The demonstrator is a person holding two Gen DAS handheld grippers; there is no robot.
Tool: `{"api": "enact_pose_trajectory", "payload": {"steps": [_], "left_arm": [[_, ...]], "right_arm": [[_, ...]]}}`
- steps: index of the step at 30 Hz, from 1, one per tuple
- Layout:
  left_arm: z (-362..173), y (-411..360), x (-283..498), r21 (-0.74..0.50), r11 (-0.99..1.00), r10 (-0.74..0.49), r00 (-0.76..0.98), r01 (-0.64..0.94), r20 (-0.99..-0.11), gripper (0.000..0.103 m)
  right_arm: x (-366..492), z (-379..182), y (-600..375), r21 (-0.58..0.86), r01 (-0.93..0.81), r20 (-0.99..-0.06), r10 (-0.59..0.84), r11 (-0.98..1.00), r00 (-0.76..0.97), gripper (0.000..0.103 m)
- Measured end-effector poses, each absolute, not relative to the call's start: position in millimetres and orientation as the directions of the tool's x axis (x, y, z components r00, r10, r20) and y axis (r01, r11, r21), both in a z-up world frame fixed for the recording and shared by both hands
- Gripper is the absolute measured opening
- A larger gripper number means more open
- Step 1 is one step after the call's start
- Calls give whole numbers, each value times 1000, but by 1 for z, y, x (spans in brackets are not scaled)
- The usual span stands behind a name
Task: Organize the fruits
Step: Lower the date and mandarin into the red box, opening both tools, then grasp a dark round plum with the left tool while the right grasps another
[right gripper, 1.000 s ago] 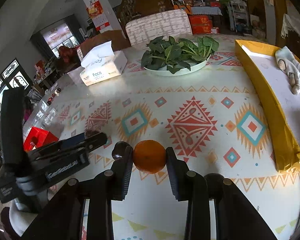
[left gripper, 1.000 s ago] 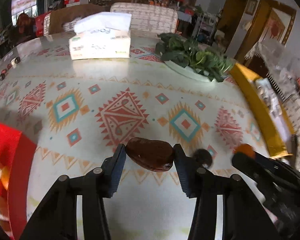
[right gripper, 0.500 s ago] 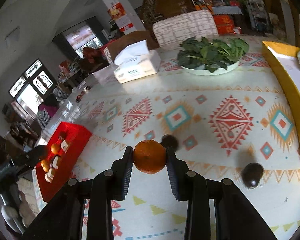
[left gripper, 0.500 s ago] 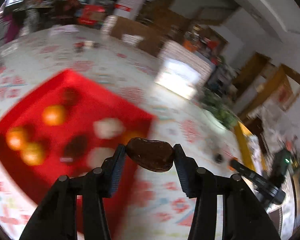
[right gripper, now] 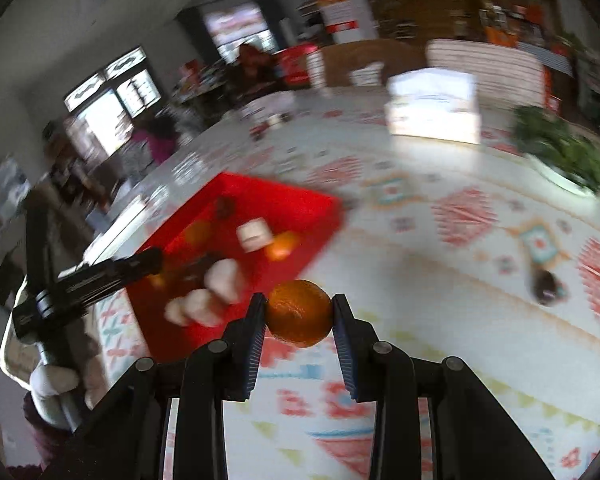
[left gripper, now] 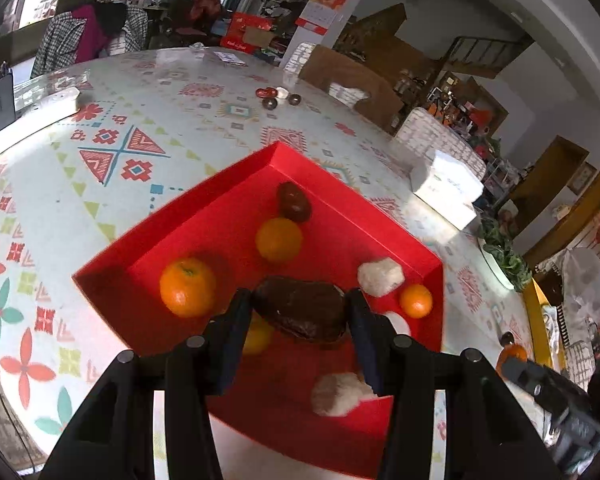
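Observation:
My left gripper [left gripper: 298,316] is shut on a dark brown avocado [left gripper: 302,312] and holds it above the red tray [left gripper: 204,196]. The tray holds several oranges [left gripper: 187,286], another dark fruit [left gripper: 294,201] and white foam-wrapped fruits [left gripper: 380,276]. My right gripper [right gripper: 299,318] is shut on an orange [right gripper: 299,313], over the patterned table just right of the red tray [right gripper: 300,204]. The left gripper [right gripper: 100,276] shows in the right wrist view over the tray. A dark fruit [right gripper: 546,282] lies on the table to the right.
A white tissue box [left gripper: 446,188] and a plate of green leaves [left gripper: 500,252] stand beyond the tray. Small round items [left gripper: 276,98] lie far back. A phone [left gripper: 0,98] stands at the left edge. A yellow box [left gripper: 540,320] is at right.
Both grippers have swung left toward the red tray. The left one now hangs over the tray with the avocado; the right one has come close beside it with the orange.

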State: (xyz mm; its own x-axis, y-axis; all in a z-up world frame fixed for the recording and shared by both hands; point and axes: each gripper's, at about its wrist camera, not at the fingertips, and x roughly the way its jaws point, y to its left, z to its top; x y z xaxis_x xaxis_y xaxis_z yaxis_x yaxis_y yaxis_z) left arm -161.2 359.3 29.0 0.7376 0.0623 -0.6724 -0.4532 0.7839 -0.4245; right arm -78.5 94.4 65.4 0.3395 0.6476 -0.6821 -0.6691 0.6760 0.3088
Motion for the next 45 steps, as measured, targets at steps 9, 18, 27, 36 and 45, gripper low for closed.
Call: {"api": "enact_pose_trajectory", "payload": {"steps": [9, 18, 27, 36, 45], "left_arm": [[27, 381, -141, -434, 792, 29, 736, -430, -676, 48], [25, 360, -152, -422, 828, -9, 744, -369, -668, 48], [36, 369, -168, -470, 801, -5, 782, -370, -624, 61], [52, 348, -182, -408, 830, 61, 788, -381, -613, 65], [75, 286, -190, -226, 903, 174, 792, -366, -585, 68]], "right_arm": [[-87, 63, 175, 292, -732, -709, 653, 616, 266, 36], [-53, 39, 215, 336, -690, -755, 621, 641, 209, 36], [-38, 38, 217, 386, -650, -735, 644, 655, 212, 43], [-60, 71, 181, 334, -662, -687, 654, 671, 316, 56], [-98, 78, 109, 253, -628, -659, 606, 736, 445, 64]]}}
